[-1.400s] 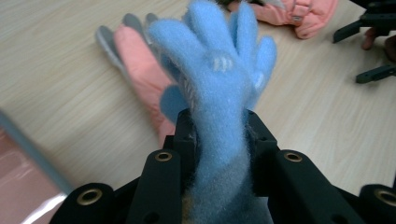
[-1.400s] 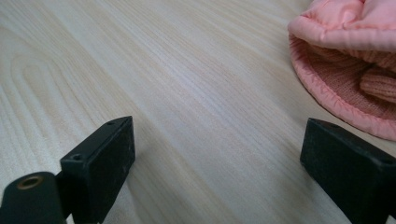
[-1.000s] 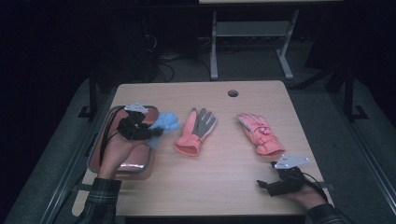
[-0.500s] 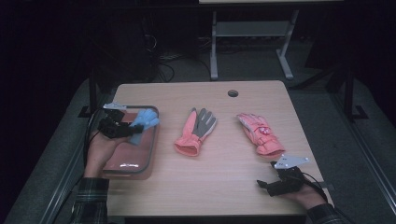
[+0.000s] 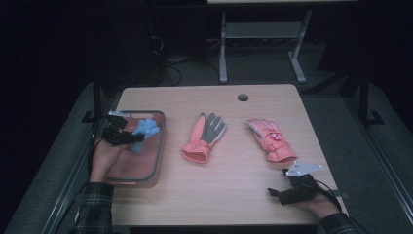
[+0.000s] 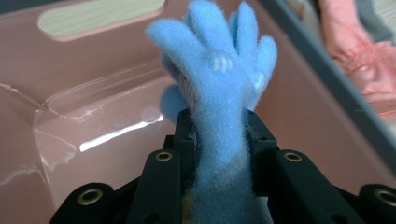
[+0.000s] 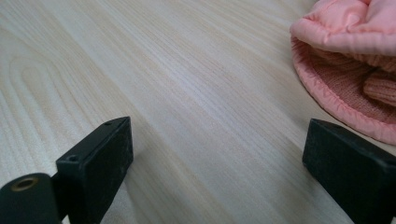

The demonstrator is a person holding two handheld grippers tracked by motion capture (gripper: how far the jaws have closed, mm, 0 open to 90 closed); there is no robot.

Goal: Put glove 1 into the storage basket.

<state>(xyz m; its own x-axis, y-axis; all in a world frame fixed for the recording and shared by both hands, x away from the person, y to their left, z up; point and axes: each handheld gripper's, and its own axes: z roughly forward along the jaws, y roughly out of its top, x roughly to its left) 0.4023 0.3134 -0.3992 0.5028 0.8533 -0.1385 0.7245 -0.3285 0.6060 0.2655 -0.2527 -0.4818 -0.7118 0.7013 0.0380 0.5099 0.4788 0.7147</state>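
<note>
1. Dark room around a pale wooden table (image 5: 229, 185), with a white-legged stand behind it on the grey floor.
2. Left gripper (image 6: 219, 126): its jaws are clamped on the cuff end of a small blue glove (image 6: 217, 79), whose fingers fan upward past the jaw tips.
3. That glove hangs inside the pink bin (image 5: 158, 146) at the table's left edge, over its glossy floor; whether it touches the bottom cannot be told.
4. Right gripper (image 7: 217, 158): jaws spread wide with nothing between them, low over bare wood near the table's front right corner, just beside the cuff of a pink padded glove (image 5: 269, 139).
5. A coral-and-grey glove (image 5: 204, 136) lies mid-table, apart from both.
6. Step in hand, as I judge it: dropping the blue glove into the bin. Next, the left jaws must open to let it fall, then lift clear.
7. No brand or writing is readable; the blue glove bears only small white stripe marks.
</note>
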